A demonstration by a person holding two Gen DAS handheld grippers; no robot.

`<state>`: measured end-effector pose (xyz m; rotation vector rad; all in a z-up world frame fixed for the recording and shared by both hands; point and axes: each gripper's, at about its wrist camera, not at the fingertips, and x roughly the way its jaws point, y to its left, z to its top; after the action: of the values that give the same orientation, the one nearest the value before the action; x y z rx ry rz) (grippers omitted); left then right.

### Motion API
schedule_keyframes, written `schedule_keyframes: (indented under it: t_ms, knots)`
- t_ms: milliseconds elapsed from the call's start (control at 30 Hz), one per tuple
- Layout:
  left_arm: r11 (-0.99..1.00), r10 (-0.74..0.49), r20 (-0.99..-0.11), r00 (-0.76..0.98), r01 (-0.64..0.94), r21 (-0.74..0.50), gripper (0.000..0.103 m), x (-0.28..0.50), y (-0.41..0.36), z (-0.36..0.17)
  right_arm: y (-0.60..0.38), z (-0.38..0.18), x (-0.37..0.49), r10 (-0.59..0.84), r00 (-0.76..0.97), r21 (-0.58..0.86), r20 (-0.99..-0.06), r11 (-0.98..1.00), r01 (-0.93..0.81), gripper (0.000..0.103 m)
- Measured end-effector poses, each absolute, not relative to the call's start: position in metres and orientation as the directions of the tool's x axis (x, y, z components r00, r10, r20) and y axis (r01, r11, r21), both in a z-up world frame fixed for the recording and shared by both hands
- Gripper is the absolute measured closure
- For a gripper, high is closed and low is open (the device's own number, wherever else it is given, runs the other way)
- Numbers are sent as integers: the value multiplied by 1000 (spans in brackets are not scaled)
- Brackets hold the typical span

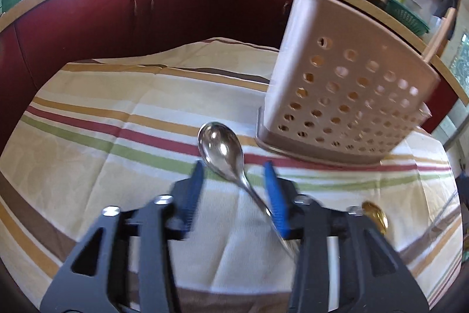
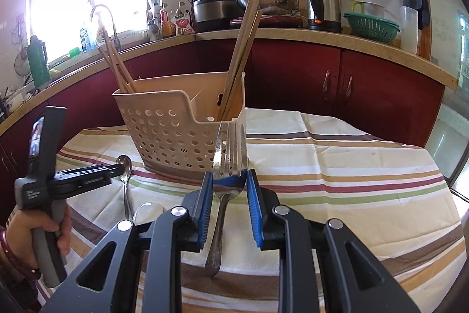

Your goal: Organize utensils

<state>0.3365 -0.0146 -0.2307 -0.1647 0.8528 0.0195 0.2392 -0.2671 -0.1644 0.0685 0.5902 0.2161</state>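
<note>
A steel spoon (image 1: 221,145) lies on the striped cloth, its bowl pointing away and its handle running back under the right finger. My left gripper (image 1: 233,166) is open and low over it, blue pads on either side of the spoon's neck without pressing. In the right wrist view the same spoon (image 2: 124,166) lies by the left gripper (image 2: 115,169), which a hand holds. My right gripper (image 2: 230,174) is shut on a steel fork (image 2: 230,148), tines up and handle hanging down, just in front of the beige perforated utensil caddy (image 2: 176,134).
Wooden chopsticks (image 2: 240,55) stand in two compartments of the caddy (image 1: 346,96). Another shiny spoon (image 1: 375,216) lies on the cloth near the left gripper. The cloth-covered table (image 2: 351,166) ends close to dark red cabinets (image 2: 293,72) under a cluttered kitchen counter.
</note>
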Motion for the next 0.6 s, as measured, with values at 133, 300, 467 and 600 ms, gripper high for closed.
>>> schedule_keyframes:
  t_ms: [133, 300, 467, 600]
  knots:
    - [987, -21, -773, 634, -107, -115, 54, 356, -19, -240, -270, -162, 243, 238, 806, 138, -542, 971, -194, 79]
    - [991, 20, -786, 617, -119, -68, 68, 371, -20, -253, -272, -159, 245, 255, 806, 147, -535, 967, -208, 79]
    - [995, 24, -778, 628, -91, -43, 79, 366, -18, -254, -275, -159, 247, 263, 805, 153, -532, 965, -214, 79]
    - [996, -16, -772, 636, -60, -70, 87, 364, -16, -253, -276, -160, 247, 260, 806, 155, -532, 965, -209, 79]
